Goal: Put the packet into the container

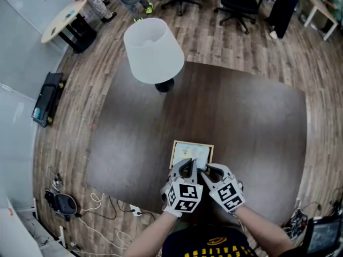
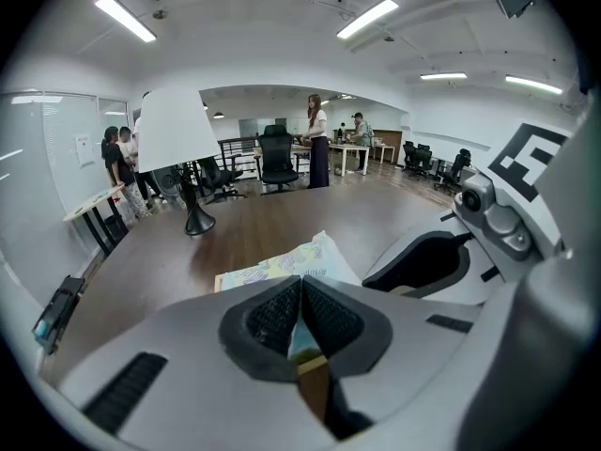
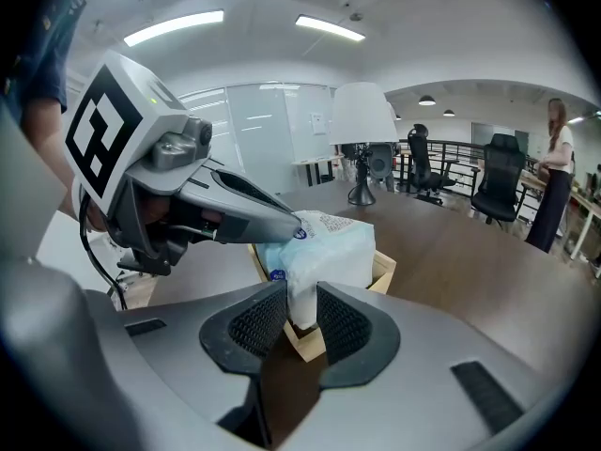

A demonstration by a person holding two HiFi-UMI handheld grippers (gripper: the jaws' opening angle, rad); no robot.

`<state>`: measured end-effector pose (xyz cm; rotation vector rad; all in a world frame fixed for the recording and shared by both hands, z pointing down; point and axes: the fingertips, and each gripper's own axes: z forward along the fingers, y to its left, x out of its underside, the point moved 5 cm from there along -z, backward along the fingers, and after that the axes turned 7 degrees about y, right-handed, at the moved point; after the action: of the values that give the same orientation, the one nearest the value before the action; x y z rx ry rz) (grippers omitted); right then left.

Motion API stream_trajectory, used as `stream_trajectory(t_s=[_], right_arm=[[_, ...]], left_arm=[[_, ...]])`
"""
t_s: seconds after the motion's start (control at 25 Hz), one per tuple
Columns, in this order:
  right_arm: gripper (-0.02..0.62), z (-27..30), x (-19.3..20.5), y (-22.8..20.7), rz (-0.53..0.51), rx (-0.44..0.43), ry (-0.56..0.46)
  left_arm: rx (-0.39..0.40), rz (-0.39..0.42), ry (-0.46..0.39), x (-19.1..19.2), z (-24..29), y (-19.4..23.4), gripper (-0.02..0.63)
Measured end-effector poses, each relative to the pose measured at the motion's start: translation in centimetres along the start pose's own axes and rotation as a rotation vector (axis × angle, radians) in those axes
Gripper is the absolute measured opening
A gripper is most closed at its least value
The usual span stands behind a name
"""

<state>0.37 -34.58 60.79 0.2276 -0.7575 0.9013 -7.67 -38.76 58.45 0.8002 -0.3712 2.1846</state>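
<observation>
A wooden container (image 1: pixel 173 153) stands near the front edge of the dark table (image 1: pixel 241 122). A pale printed packet (image 1: pixel 193 151) sits over its opening. My left gripper (image 1: pixel 187 166) is shut on the packet's near edge; in the left gripper view the thin edge of the packet (image 2: pixel 293 266) is pinched between the closed pads of the left gripper (image 2: pixel 300 294), with the container (image 2: pixel 218 283) below. My right gripper (image 1: pixel 207 169) grips beside it. In the right gripper view my right gripper (image 3: pixel 302 294) is shut on a white corner of the packet (image 3: pixel 329 247), above the container (image 3: pixel 385 268).
A white-shaded lamp (image 1: pixel 154 50) stands at the table's far side. Office chairs (image 1: pixel 238 1), a small round table (image 1: pixel 64 20) and people are beyond it. Cables and a bag (image 1: pixel 64 203) lie on the floor at the left.
</observation>
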Motion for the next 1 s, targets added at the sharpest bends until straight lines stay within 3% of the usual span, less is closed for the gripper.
stream_trajectory(t_s=[0.32, 0.52, 0.68, 1.0], right_arm=[[0.106, 0.3, -0.3, 0.0, 0.006, 0.003, 0.005], [0.107, 0.1, -0.8, 0.0, -0.041, 0.017, -0.013], [0.107, -0.5, -1.2, 0.2, -0.027, 0.009, -0.068], [0.107, -1.1, -1.3, 0.4, -0.014, 0.009, -0.081]], left_arm=[[0.002, -0.028, 0.033, 0.7, 1.0, 0.3, 0.003], [0.006, -0.055, 0.052, 1.1, 1.7, 0.3, 0.003], [-0.008, -0.039, 0.072, 1.4, 2.0, 0.2, 0.011], [0.000, -0.001, 0.088, 1.3, 2.0, -0.4, 0.017]])
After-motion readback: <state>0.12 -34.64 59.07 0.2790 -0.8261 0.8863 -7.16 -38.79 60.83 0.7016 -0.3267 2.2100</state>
